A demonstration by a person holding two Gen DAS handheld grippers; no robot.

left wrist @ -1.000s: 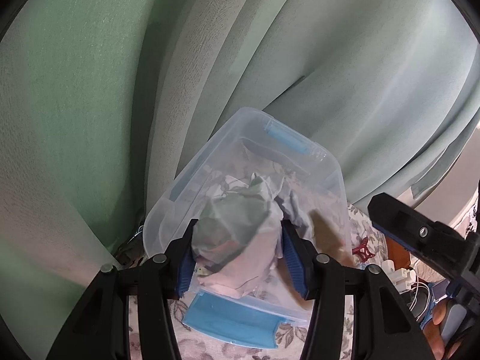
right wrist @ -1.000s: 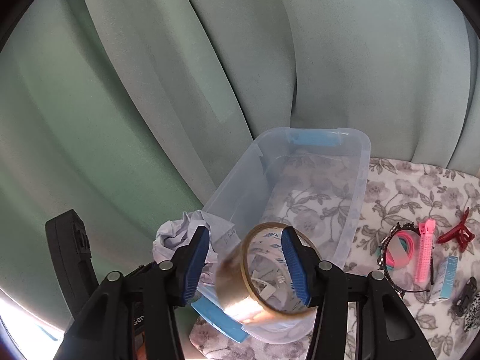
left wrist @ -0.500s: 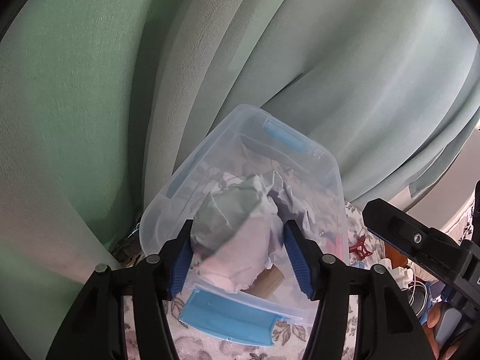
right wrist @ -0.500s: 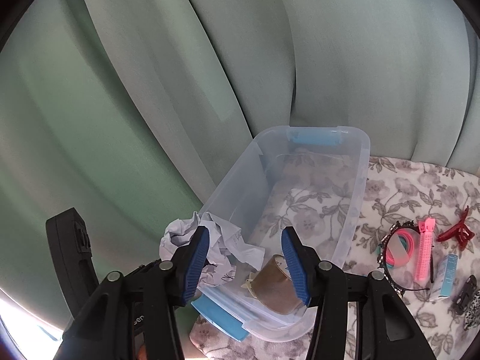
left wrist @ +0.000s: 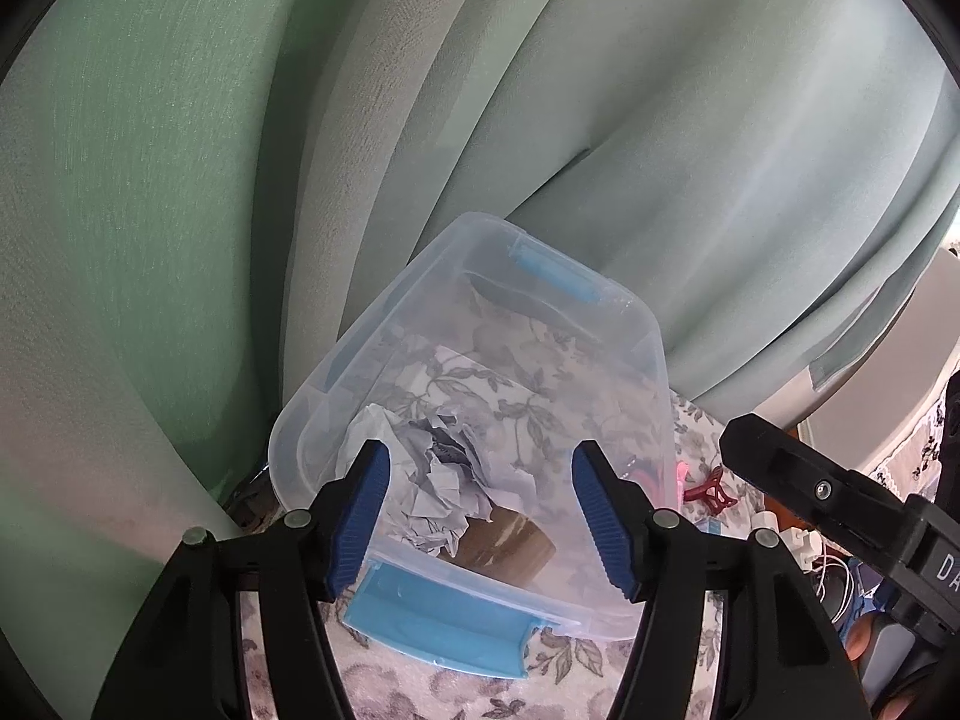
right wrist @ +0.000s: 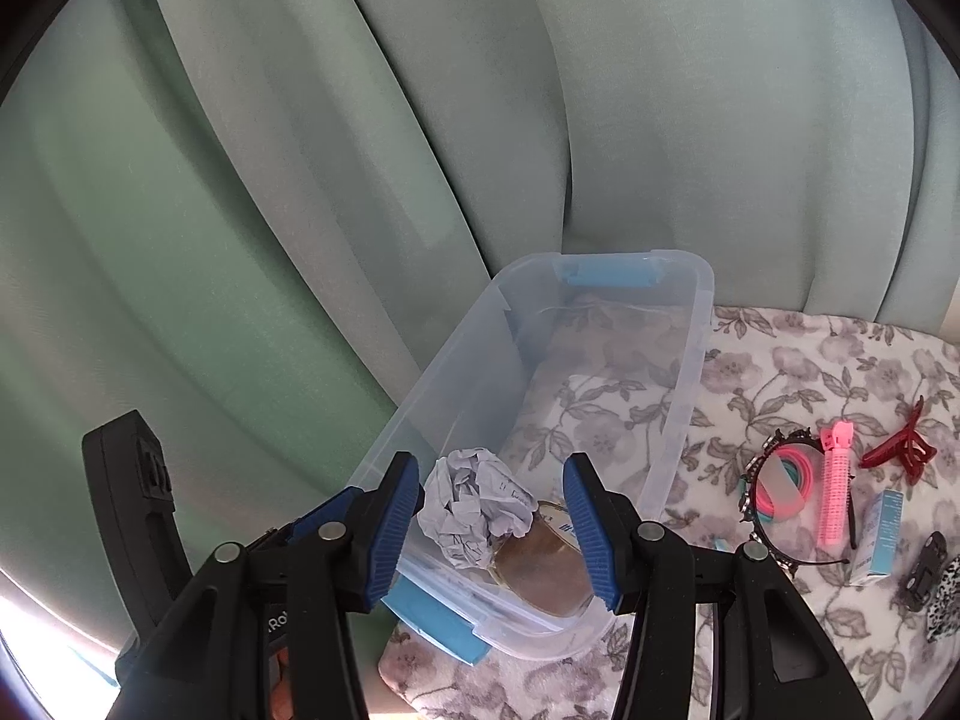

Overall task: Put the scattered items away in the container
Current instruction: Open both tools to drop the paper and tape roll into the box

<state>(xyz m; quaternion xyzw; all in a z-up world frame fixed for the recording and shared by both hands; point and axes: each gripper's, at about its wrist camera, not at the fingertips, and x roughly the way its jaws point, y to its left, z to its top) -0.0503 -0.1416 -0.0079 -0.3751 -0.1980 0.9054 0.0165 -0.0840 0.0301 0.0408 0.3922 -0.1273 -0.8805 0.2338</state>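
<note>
Both drops are now made. A second ago the left gripper (left wrist: 480, 516) clamped a crumpled ball of white paper (left wrist: 429, 492) over the clear plastic storage box with blue latch handles (left wrist: 651, 354), and the right gripper (right wrist: 492, 522) carried a roll of brown packing tape (right wrist: 543, 564). Half a second ago the tape already lay in the box while the paper was still pinched. Now both pairs of blue-padded jaws stand wide apart with nothing between them, poised above the near end of the box.

The paper ball rests on the box floor at the near end, against the left wall in the right wrist view. The tape roll lies just beside it on the right, touching it, partly tucked under the paper's edge. The rest of the box floor, toward its far latch, shows only the flowered cloth (right wrist: 798, 372) through the plastic.

So two items are tidied, and both hands are free for the next pick. To the right of the box, on the cloth, a scatter is left: a pink comb-like hair clip (right wrist: 835, 486), a ring of pink and teal hair bands (right wrist: 783, 489), a dark red claw clip (right wrist: 900, 450), a small pale blue carton (right wrist: 882, 534) and a black clip (right wrist: 927, 570). These sit nearest the right gripper, so I judge it the likelier one to reach next.
</note>
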